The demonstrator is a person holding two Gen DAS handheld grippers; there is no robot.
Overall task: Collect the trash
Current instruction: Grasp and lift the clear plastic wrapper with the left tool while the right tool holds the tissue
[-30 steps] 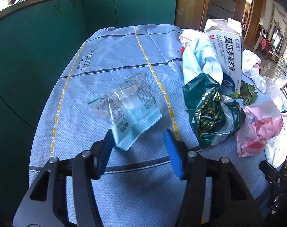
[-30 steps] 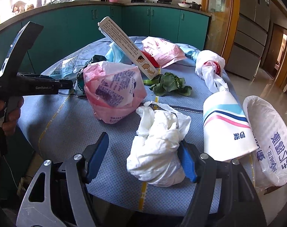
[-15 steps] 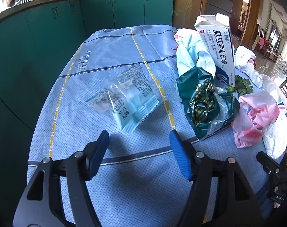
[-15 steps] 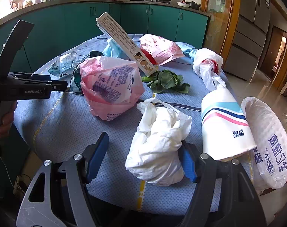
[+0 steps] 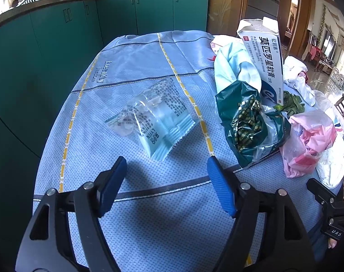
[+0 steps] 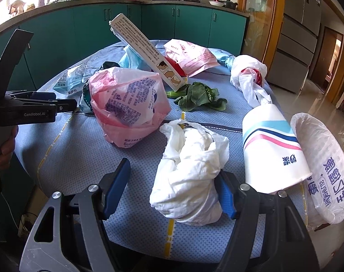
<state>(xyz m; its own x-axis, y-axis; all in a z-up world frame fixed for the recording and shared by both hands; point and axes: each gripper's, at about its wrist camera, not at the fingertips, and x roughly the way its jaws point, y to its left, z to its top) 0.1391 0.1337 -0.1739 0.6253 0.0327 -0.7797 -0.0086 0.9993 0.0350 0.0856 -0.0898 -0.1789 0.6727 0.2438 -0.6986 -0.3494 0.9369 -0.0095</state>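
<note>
Left gripper (image 5: 166, 181): spread wide, holding nothing, over the near edge of the tabletop (image 5: 131, 63); its side reads "GenRobot.AI" in the right wrist view.
Right gripper (image 6: 172, 187): spread, with the white bag (image 6: 190, 176) between its fingers; the right pad touches the bag, the left pad is apart from it.
Wrapper (image 5: 152, 120): clear and pale blue, flat on the cloth just beyond the left gripper, printed "LYFEN" with small Chinese text.
Cloth (image 5: 117, 72): light blue with yellow dashed lines and grey stripes; grey lettering near the left edge is too blurred to read.
Box (image 5: 266, 61): white and blue, open at the top, leaning on other trash near the right edge, printed "莫匹罗星软膏".
Green bag (image 5: 246, 124): dark, crumpled, just beside the foot of the box, gold-patterned foil inside.
Pink bag (image 6: 128, 104): translucent, blue Chinese print, mid tabletop, near the white bag.
Leaves (image 6: 199, 96): green, at the foot of the box.
Cup (image 6: 270, 147): paper, on its side at the right edge, blue and pink stripes, two blue characters.
Bowl (image 6: 323, 172): white, on its edge beside the cup, blue Chinese print.
</note>
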